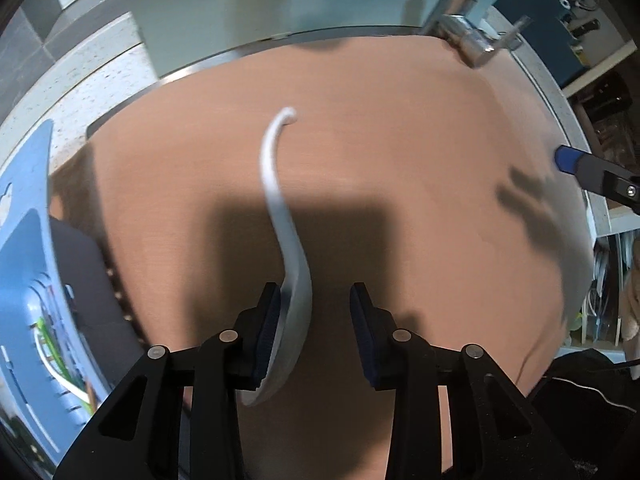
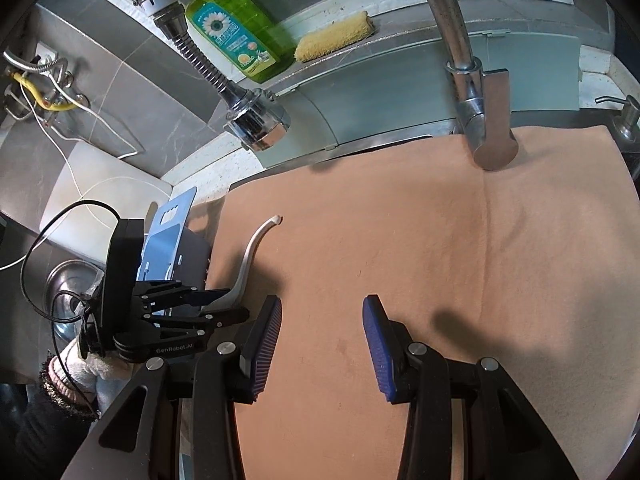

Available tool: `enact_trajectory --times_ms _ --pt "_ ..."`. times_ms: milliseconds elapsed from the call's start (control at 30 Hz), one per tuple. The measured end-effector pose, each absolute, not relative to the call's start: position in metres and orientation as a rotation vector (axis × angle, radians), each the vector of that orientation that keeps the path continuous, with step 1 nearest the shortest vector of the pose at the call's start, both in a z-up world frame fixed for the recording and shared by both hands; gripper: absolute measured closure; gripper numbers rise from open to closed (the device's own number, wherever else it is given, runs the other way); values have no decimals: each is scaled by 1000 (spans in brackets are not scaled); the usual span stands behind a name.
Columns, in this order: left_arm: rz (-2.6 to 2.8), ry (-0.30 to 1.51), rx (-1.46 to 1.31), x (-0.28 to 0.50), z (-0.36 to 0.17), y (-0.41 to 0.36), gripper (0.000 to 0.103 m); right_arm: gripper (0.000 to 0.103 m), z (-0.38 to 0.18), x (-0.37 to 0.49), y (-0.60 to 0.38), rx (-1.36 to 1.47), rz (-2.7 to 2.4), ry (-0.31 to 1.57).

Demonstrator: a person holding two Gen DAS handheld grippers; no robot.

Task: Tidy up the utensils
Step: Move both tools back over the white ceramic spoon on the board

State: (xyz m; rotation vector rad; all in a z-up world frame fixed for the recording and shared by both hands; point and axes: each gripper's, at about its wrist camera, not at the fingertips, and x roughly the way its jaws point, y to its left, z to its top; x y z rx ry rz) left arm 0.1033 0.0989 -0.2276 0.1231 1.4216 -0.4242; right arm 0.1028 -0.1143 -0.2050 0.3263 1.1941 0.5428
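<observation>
the left hand-held gripper (image 1: 314,332) points steeply down over the tan cloth (image 1: 400,200), and the bowl of a white spoon (image 1: 280,240) sits between its blue-padded fingers (image 1: 266,332). the bowl lies against the left pad; a gap shows between the spoon and the right pad, so whether the jaws truly clamp it cannot be told from the left wrist view. in the right wrist view the same gripper (image 2: 218,300) has the spoon's bowl end at its tips, with a gloved hand (image 2: 92,368) behind it. the spoon's curved handle runs away from the fingers across the cloth, its tip well out on the fabric.

the right hand-held gripper (image 2: 322,344) hangs over a bare stretch of the cloth with its jaws apart and nothing between them; one of its blue tips shows at the right edge of the left wrist view.

left of the spoon stands a blue utensil holder (image 1: 28,280), with some thin pieces inside it. beyond the cloth rise a chrome faucet (image 2: 472,92) and a flexible spray head (image 2: 256,124). on the ledge behind lie a green dish soap bottle (image 2: 236,32) and a yellow sponge (image 2: 334,36). a soap pump (image 2: 626,116) stands at the far right, and a white board (image 2: 108,200) rests on the table to the left.
</observation>
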Motion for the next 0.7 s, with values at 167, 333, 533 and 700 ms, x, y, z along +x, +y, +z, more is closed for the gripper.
enact_trajectory --times_ms 167,333,533,700 --pt "-505 1413 102 88 -220 69 69 64 -209 102 -119 312 546 1207" --pt "-513 1380 96 74 -221 40 70 64 -211 105 -121 282 568 1219" --pt "-460 1290 27 53 -195 51 69 64 -212 117 -113 246 616 1235" --pt "-297 1213 -63 37 -177 86 69 64 -215 129 -86 205 688 1263"
